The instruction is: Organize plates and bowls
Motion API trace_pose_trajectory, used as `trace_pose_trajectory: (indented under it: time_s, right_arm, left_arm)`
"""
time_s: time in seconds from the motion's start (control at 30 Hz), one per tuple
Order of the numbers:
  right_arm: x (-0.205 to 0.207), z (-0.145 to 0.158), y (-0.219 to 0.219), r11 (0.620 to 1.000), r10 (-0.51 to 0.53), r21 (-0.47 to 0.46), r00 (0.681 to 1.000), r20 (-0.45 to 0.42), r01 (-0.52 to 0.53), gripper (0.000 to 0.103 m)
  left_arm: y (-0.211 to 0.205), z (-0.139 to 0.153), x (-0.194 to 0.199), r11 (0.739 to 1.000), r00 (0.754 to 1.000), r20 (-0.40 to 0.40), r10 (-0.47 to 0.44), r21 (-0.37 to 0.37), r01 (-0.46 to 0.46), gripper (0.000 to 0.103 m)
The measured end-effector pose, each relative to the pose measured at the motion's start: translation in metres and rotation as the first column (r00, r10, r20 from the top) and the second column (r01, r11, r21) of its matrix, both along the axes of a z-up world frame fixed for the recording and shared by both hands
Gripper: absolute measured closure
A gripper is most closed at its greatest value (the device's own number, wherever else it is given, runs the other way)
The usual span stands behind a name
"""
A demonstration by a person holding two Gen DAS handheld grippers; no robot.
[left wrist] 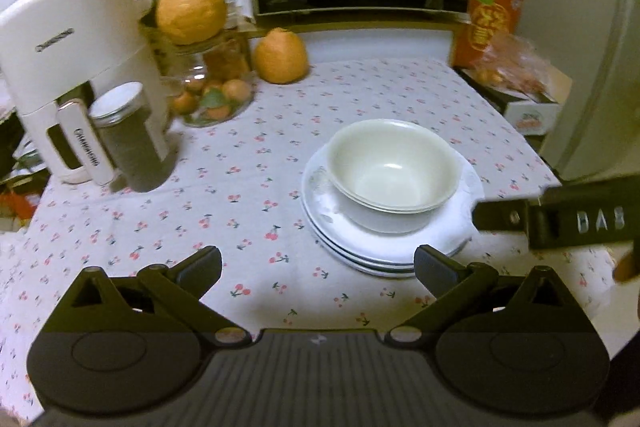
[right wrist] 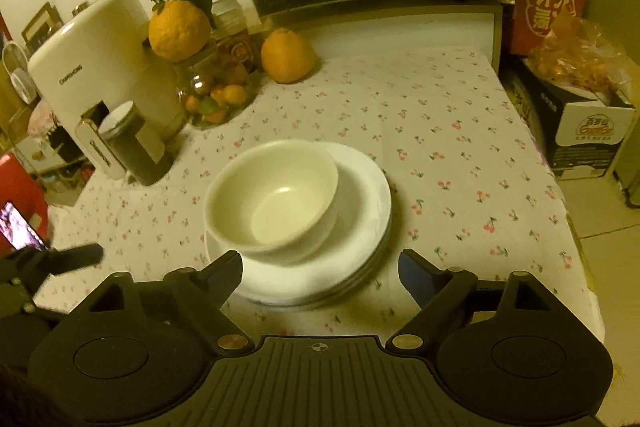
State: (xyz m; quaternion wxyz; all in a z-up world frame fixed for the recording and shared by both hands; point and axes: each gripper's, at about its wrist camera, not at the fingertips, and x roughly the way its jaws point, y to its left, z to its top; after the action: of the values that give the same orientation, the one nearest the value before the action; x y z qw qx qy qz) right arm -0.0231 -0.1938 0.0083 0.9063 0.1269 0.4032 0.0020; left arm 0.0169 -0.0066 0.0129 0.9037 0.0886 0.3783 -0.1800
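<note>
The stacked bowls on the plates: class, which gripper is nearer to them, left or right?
Right. The right gripper hangs just in front of the stacked bowls, its jaws open on either side of the plates. The left gripper sits further back and to their left, jaws open.

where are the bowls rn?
Both wrist views show the bowls nested on the plate stack mid-table, on the cherry-print cloth, right of the white appliance.
</note>
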Motion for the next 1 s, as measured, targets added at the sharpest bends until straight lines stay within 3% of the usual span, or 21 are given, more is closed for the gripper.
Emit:
trace_pose_trajectory:
  time_s: [0.33,0.53,1.0]
  right_arm:
    - [-0.022,-0.007,-0.003,0.995,-0.094,-0.016,0.994,0.051,0.095,0.007]
    - [-0.019,-0.013,0.011,0.993,-0.060,-0.100,0.997,0.057,0.065,0.007]
    - [-0.011,-0.021,0.031,0.986,-0.032,-0.160,0.999,0.039,0.038,0.006]
  left_arm:
    - [0.006,-0.007,0.001,0.993,0.993,-0.011,0.118,0.024,-0.117,0.000]
    - [0.013,-0.015,0.005,0.985,0.983,-0.063,0.170,0.008,-0.170,0.000]
    - [0.019,-0.015,0.003,0.974,0.973,-0.049,0.227,0.003,-0.227,0.000]
